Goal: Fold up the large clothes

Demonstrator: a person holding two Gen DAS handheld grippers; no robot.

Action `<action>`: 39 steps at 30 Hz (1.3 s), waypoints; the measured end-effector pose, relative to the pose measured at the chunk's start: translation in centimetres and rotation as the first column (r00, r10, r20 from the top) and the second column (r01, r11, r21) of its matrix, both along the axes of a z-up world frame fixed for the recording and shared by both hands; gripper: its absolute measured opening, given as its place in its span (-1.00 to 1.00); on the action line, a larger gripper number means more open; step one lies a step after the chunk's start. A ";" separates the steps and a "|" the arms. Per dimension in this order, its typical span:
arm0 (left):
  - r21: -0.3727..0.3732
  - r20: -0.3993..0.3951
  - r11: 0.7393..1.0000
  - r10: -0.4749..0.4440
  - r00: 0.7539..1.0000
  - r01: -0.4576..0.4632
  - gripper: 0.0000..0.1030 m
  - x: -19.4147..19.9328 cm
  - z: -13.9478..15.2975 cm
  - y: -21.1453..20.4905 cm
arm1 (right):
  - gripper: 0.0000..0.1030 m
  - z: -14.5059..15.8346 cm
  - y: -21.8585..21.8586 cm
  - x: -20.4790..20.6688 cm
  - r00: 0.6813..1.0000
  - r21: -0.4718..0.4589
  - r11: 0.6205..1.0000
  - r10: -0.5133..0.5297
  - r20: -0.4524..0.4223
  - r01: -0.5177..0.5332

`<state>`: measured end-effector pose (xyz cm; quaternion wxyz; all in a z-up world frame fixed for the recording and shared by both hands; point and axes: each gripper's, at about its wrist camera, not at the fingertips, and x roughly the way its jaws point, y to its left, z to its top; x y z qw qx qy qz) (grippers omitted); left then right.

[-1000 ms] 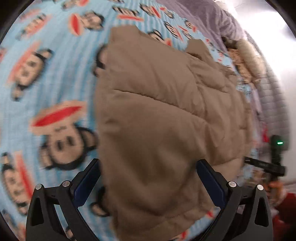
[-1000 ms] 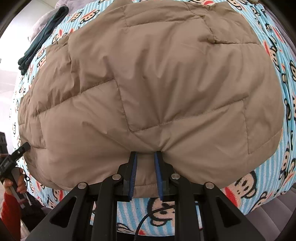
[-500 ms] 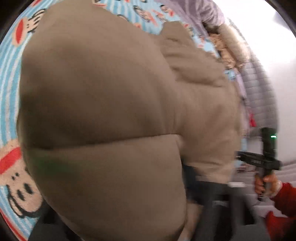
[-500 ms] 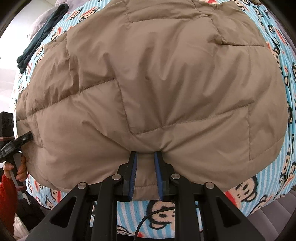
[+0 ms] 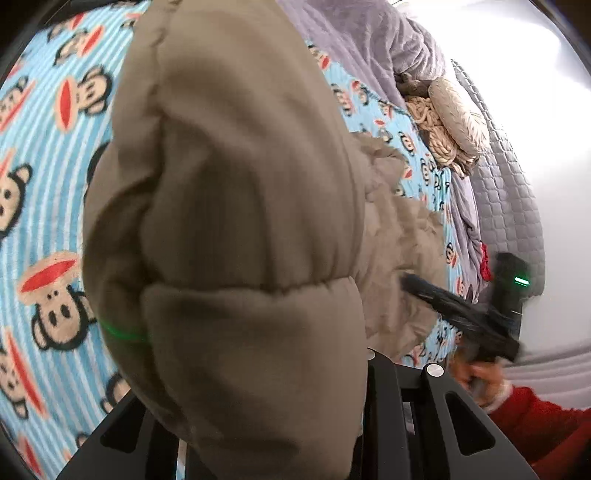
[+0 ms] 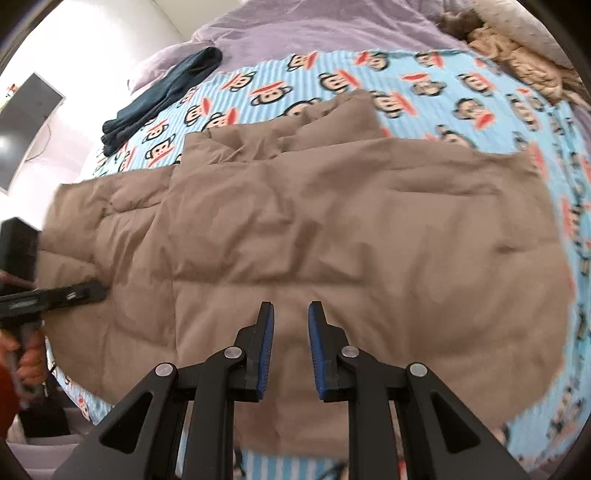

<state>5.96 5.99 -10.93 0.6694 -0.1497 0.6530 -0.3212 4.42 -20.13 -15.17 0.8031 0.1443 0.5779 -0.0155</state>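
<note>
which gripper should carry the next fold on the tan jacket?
Left. In its wrist view a lifted edge of the tan jacket bulges between its arms, apparently gripped. The right gripper has its fingers parted, empty above the fabric.

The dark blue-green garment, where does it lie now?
In the right wrist view the dark blue-green garment lies at the upper left, partly on the purple blanket and partly on the monkey-print sheet, beyond the tan jacket.

L wrist: pressed against tan jacket [image 5: 236, 229], facing 1 o'clock | R wrist: above it, looking down toward 12 | shared: jacket, monkey blanket [image 6: 424, 92]
</note>
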 end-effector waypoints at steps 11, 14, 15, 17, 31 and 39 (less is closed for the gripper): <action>0.076 0.089 0.986 -0.154 0.984 0.147 -0.44 -1.3 9.3 -15.8 | -0.82 -7.7 -4.9 3.3 0.993 0.305 0.945 -0.107 -0.058 0.119; 0.107 0.093 0.976 -0.200 0.975 0.190 -0.44 -1.9 9.8 -19.5 | -0.88 -8.7 -5.8 3.3 0.991 0.387 0.913 -0.117 -0.067 0.134; 0.123 0.095 0.971 -0.215 0.972 0.203 -0.43 -2.1 9.8 -21.0 | -0.89 -9.0 -6.2 3.3 0.990 0.414 0.899 -0.121 -0.074 0.141; 0.134 0.091 0.968 -0.226 0.970 0.213 -0.43 -2.3 9.5 -21.4 | -0.90 -9.2 -7.2 3.2 0.988 0.468 0.870 -0.121 -0.100 0.154; 0.062 0.020 0.929 -0.366 0.931 0.364 0.35 -2.7 3.8 -32.8 | -0.82 -1.5 -21.3 -6.4 0.950 0.370 0.879 -0.308 -0.044 0.302; -0.021 0.001 0.927 -0.374 0.927 0.374 0.58 -2.4 0.8 -38.4 | -0.18 -0.7 -24.7 -11.6 0.928 0.387 0.848 -0.366 -0.067 0.363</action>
